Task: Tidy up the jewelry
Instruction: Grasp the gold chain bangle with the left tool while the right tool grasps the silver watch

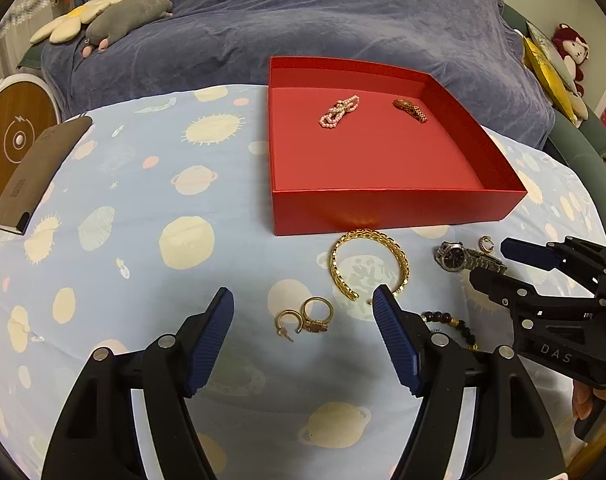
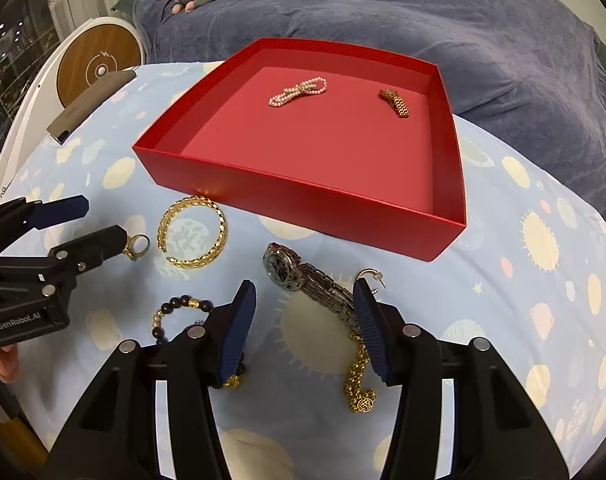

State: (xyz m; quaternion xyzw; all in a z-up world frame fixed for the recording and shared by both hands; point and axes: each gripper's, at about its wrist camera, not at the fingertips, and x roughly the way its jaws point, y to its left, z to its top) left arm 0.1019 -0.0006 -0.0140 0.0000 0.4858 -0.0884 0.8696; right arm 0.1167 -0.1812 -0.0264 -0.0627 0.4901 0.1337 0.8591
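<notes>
Behind my workspace a blue-grey bed fills the background, and in front of it a tabletop (image 1: 151,208) under a planet-print cloth carries everything I need. Nearest my left claw (image 1: 303,340) lie two small gold pieces, a ring (image 1: 318,314) touching a hoop earring (image 1: 287,322), both on the cloth between its wide-spread, empty fingers. Just beyond them sits the gold cuff bracelet (image 1: 369,264), close to the front wall of the red box (image 1: 383,210), which already holds a pink pearl strand (image 1: 339,111) and a gold-banded watch (image 1: 410,109). My right claw (image 2: 303,332) is also open and empty, straddling the band of the silver watch (image 2: 303,276), with a gold pendant chain (image 2: 359,380) by its right finger, a dark beaded bracelet (image 2: 179,312) by its left, and another hoop earring (image 2: 369,276) just past the fingertip. I judge the ring is the left claw's next pick: I'd lower squarely so the tips touch the cloth, centre on the ring alone, and close gently, since the earring touching it could be dragged along or the cloth pinched.
</notes>
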